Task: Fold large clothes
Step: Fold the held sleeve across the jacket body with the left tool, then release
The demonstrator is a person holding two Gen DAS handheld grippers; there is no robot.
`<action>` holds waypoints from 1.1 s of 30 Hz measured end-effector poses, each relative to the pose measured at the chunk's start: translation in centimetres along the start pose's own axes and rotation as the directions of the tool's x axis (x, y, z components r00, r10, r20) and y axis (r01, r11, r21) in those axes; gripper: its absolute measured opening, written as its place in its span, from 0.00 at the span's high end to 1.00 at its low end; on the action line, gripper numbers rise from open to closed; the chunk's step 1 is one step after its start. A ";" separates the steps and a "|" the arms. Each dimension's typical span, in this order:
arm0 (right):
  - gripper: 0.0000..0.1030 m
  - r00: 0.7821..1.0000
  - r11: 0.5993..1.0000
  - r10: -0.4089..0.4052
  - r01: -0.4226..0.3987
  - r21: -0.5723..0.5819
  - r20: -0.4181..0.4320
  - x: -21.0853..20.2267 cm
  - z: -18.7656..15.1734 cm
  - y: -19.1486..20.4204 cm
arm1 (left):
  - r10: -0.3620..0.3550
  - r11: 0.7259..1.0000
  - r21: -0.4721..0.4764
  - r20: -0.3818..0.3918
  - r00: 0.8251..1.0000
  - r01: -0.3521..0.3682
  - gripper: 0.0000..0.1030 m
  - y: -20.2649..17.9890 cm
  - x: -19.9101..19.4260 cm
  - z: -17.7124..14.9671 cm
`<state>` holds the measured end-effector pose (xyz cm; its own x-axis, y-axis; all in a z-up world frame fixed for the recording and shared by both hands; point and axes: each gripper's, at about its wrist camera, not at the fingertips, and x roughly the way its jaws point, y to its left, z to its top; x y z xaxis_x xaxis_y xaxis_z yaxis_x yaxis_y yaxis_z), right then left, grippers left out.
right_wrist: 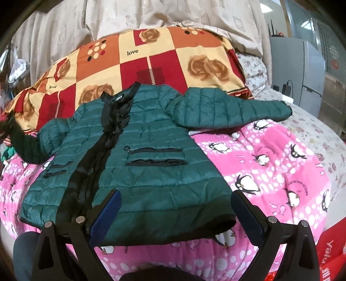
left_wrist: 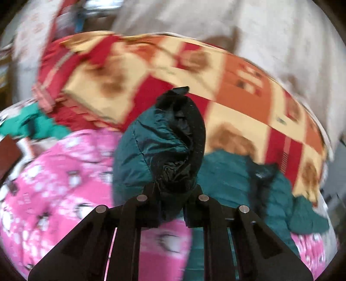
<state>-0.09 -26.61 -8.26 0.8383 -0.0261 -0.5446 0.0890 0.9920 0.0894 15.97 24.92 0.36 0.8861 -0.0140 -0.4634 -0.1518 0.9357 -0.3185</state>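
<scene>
A green quilted jacket (right_wrist: 151, 151) lies spread front-up on a pink penguin-print blanket (right_wrist: 270, 168) that covers the bed. In the right wrist view it fills the middle of the frame, collar toward the top and hem toward the bottom. One sleeve (right_wrist: 233, 108) stretches out to the right of the frame, across the blanket's upper edge. The black zipper strip (right_wrist: 95, 155) runs down the jacket left of centre, with dark pocket openings on either side.

Behind the collar, in the upper middle of the frame, sits a folded quilt (right_wrist: 151, 60) in red, orange and cream squares with roses and the word "love". A pale curtain (right_wrist: 151, 15) hangs behind it.

The right hand-held gripper (right_wrist: 173, 205) is released, its blue-padded fingers (right_wrist: 108, 209) spread wide over the jacket's hem at the bottom of the frame.

The left hand-held gripper (left_wrist: 173, 194) is clenched on the other sleeve (left_wrist: 168, 147), whose dark cuff end bunches up between the fingers in the centre of the left wrist view. That view is blurred; the jacket's body shows at lower right.
</scene>
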 end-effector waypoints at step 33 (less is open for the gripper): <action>0.03 0.994 0.990 0.097 -0.091 0.105 -0.051 1.5 -1.7 -2.9 | -0.405 0.856 0.122 -0.447 0.797 0.503 0.88 -38.3 19.8 -16.3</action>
<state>0.00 -29.27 -10.71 0.8145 0.0762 -0.5751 0.0682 0.9719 0.2253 32.21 -16.92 -10.08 0.5720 -0.5478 -0.6105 0.3691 0.8366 -0.4049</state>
